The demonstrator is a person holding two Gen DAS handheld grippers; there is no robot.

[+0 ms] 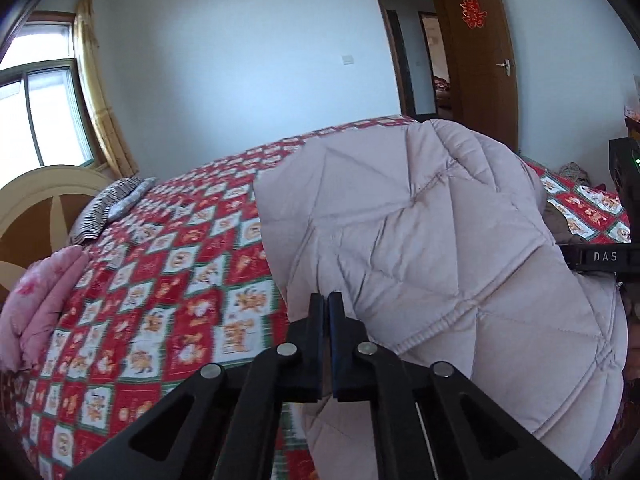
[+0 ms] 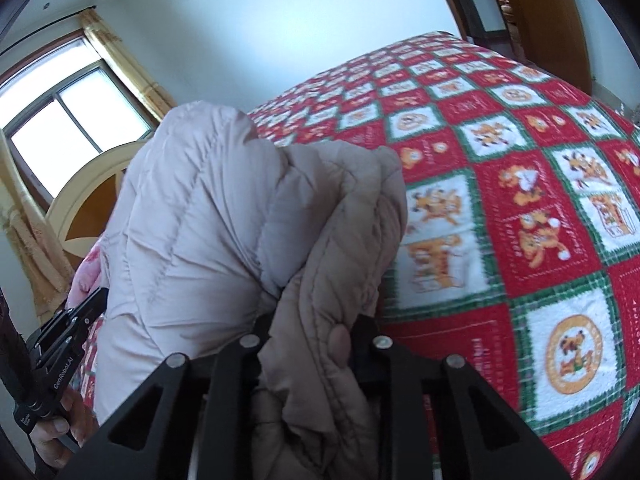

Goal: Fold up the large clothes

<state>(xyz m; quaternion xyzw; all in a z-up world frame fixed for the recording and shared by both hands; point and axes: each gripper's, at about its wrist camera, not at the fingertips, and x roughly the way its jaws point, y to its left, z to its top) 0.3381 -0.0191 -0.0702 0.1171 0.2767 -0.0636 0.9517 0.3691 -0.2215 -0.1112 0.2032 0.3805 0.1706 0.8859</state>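
Black, flat-sided jaws of the left gripper [image 1: 327, 300] stand pressed together with nothing visible between them, their tips at the near hem of the quilted coat [image 1: 432, 248]. Jaws of the right gripper [image 2: 312, 320] are clamped on a thick, rumpled bunch of the same coat, a darker beige fold with stitched channels bulging up between the black linkage arms.

Coat fabric is pale pink-beige, puffy and matte, sewn in diamond and channel quilting, with a ribbed seam along its lower edge. It rises in a rounded mound over the bed [image 1: 168, 280], and in the right wrist view it is gathered into a hump against the bedcover.

Bedcover is a plush print of red, white and green checks with orange cartoon figures. At the head end lie a striped pillow [image 1: 108, 208] and a soft pink quilt [image 1: 44, 300], before a curved cream headboard [image 1: 44, 188]. Beyond stand a window [image 1: 36, 108] with yellow curtains and an open brown wooden door [image 1: 480, 56].
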